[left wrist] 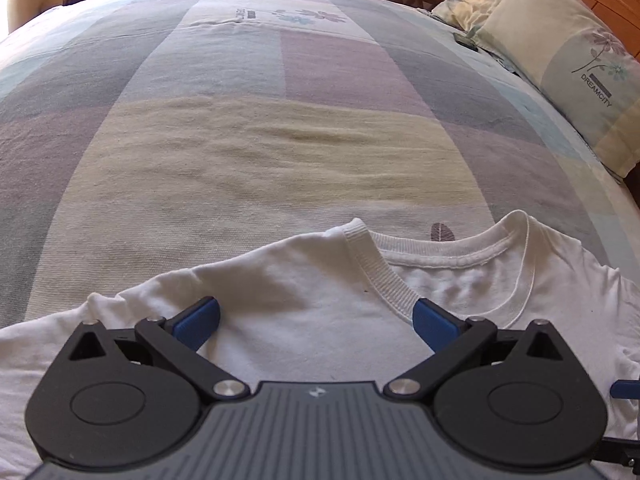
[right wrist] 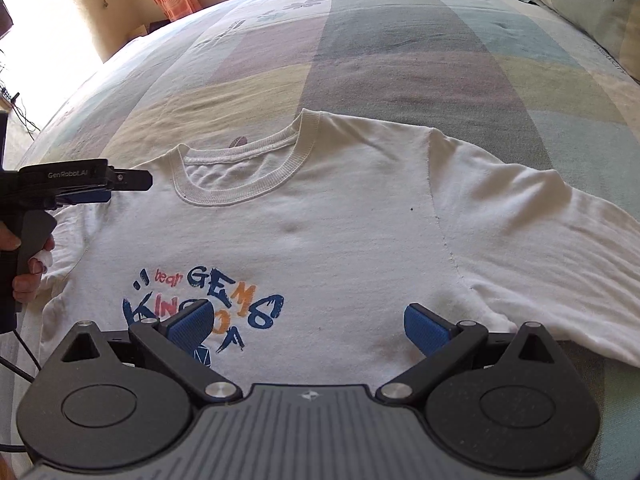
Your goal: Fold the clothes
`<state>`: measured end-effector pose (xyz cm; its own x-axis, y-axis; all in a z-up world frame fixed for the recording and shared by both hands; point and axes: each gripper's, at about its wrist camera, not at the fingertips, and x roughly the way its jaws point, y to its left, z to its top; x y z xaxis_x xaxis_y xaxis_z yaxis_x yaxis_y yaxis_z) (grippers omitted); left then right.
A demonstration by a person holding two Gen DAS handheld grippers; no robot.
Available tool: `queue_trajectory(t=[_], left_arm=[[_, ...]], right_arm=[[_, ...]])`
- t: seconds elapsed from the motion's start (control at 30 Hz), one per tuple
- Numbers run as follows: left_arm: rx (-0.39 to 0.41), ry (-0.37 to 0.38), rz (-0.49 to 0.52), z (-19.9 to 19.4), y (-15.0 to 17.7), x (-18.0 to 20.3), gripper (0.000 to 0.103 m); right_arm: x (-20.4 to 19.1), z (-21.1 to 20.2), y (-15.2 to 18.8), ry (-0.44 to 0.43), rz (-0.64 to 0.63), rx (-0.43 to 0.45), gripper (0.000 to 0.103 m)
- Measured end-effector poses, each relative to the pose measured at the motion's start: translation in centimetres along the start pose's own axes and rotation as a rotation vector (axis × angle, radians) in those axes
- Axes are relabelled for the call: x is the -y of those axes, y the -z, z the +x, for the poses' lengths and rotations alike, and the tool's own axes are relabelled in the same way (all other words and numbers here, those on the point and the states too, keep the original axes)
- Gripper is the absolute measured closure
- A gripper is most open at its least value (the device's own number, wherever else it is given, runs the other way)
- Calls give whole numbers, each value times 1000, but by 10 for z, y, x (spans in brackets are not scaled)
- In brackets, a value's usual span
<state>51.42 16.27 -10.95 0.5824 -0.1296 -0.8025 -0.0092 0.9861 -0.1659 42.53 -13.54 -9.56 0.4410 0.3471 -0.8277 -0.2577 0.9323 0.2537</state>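
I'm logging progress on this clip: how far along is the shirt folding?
Done: the T-shirt lies spread flat, print up, on the bed, its right sleeve out to the side. In hand: nothing; the left gripper and right gripper hover open over the shirt. Left: every fold, since no fold shows.

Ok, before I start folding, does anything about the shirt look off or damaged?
Mostly fine: the white printed T-shirt lies flat, front up, on the pastel patchwork bedspread. A few small dark specks mark the chest, one beside the sleeve seam. Both grippers hover open.
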Motion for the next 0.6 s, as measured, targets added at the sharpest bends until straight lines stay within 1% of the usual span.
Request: queue_trajectory(t=[0.1, 0.23, 0.37, 0.47, 0.53, 0.6], left_arm=[[22, 12, -15, -9, -11, 1, 1], [39, -39, -26, -43, 0, -11, 1], [55, -95, -36, -79, 13, -24, 1], [36, -183, -52, -96, 38, -41, 1], [1, -220, -73, -99, 54, -50, 1], [-12, -217, -97, -101, 69, -59, 1]], right_arm=[[-3, 2, 8, 5, -33, -15, 0], [-7, 6, 16, 17, -80, -34, 0], [-17, 12, 18, 70, -152, -52, 0], [-28, 17, 24, 123, -245, -55, 0], [-29, 17, 26, 131, -248, -46, 0], [-28, 16, 26, 131, -245, -40, 0]])
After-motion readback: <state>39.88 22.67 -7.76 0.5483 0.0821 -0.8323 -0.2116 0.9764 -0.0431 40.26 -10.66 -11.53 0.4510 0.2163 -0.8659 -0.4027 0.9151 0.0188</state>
